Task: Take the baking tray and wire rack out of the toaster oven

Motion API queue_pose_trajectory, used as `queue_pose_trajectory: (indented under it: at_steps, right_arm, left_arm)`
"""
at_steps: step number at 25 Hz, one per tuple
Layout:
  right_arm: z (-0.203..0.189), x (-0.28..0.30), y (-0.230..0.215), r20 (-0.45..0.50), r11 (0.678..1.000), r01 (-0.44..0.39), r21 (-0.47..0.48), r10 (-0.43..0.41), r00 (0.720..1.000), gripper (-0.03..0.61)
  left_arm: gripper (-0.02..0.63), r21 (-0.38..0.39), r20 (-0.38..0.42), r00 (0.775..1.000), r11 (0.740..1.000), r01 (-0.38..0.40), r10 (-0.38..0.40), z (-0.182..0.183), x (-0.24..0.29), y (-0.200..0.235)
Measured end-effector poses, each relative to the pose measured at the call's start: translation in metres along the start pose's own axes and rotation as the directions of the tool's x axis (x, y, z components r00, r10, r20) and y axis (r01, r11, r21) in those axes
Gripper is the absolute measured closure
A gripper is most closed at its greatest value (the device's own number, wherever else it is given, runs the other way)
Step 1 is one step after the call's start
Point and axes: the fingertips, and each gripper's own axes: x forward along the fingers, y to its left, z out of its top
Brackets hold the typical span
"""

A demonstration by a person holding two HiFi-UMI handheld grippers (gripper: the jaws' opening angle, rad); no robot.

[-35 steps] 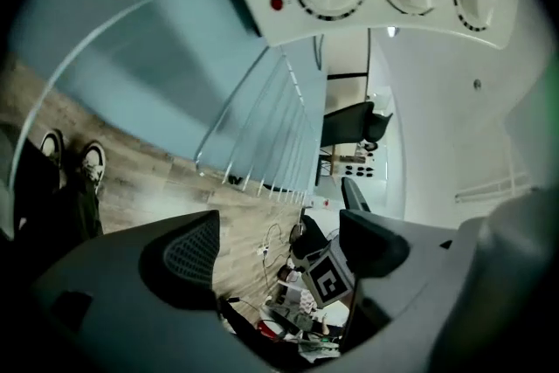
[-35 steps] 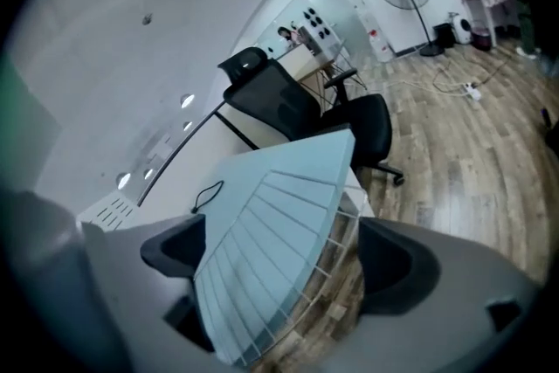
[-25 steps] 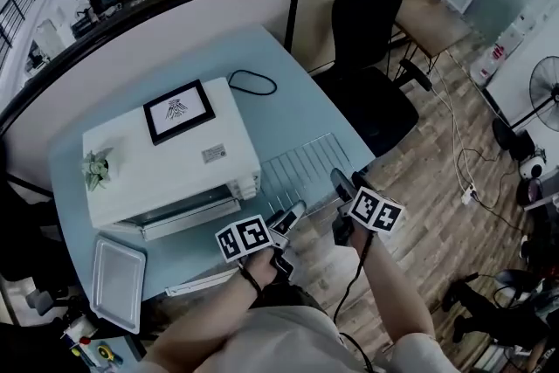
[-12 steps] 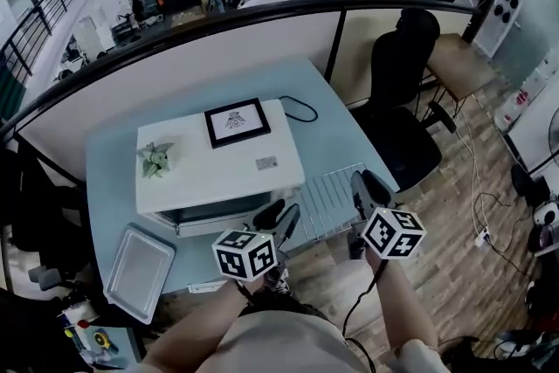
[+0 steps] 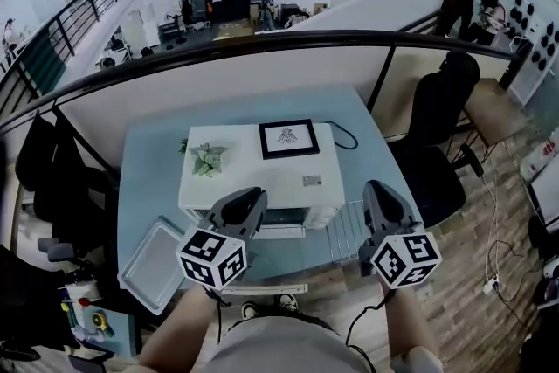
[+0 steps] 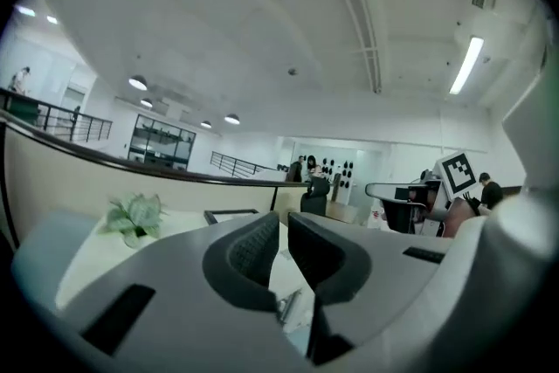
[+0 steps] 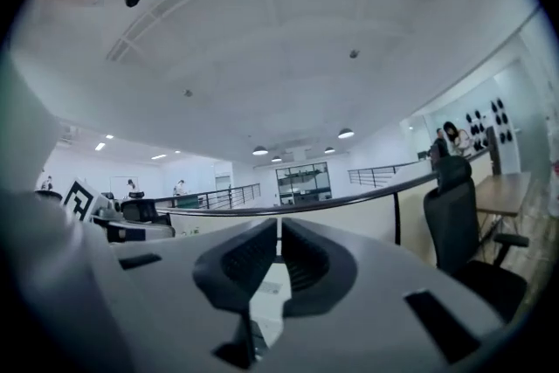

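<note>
The white toaster oven (image 5: 253, 179) stands mid-table. The baking tray (image 5: 153, 265) lies flat on the table at its front left. The wire rack (image 5: 348, 233) lies on the table at the oven's right, partly behind my right gripper. My left gripper (image 5: 253, 198) is raised in front of the oven; its jaws are closing, almost together, with nothing between them (image 6: 284, 218). My right gripper (image 5: 377, 188) is held up beside it over the rack, shut and empty (image 7: 279, 227). Both point level, out over the oven top.
A framed picture (image 5: 288, 138) and a small plant (image 5: 208, 157) sit on top of the oven. The light blue table (image 5: 144, 179) backs onto a low partition with a black rail (image 5: 262, 44). A black office chair (image 5: 441, 113) stands at the right, dark chairs (image 5: 52, 179) at the left.
Both grippers rose from the table's front edge to oven height and their jaws came together. The head view tilted up. Tray and rack stayed on the table.
</note>
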Motion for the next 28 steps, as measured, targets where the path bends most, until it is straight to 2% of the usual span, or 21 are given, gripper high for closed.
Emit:
queue_pose_trajectory:
  at_steps: [3,5,9,13,18,28]
  right_arm:
    - [0.019,0.004,0.024,0.025,0.997,-0.057,-0.048,0.059,0.998,0.563]
    - [0.033,0.004,0.038,0.039,0.993,-0.091,-0.072,0.094,0.995,0.571]
    - [0.053,0.007,0.069,0.068,0.980,-0.175,-0.092,0.182,0.981,0.574]
    - [0.062,0.008,0.098,0.057,0.960,-0.264,-0.093,0.270,0.961,0.575]
    - [0.062,0.013,0.125,0.037,0.936,-0.324,-0.139,0.332,0.943,0.575]
    - [0.058,0.027,0.147,0.011,0.908,-0.382,-0.174,0.390,0.921,0.575]
  left_arm:
    - [0.578,0.112,0.042,0.997,0.991,-0.073,0.069,0.028,-0.030,0.015]
    - [0.578,0.159,0.077,0.991,0.980,-0.120,0.109,0.044,-0.048,0.023]
    - [0.594,0.167,0.172,0.970,0.966,-0.199,0.170,0.075,-0.085,0.037]
    - [0.595,0.203,0.217,0.948,0.939,-0.276,0.231,0.089,-0.115,0.045]
    - [0.603,0.263,0.217,0.935,0.905,-0.334,0.282,0.093,-0.138,0.056]
    - [0.603,0.232,0.199,0.928,0.905,-0.357,0.315,0.085,-0.142,0.070]
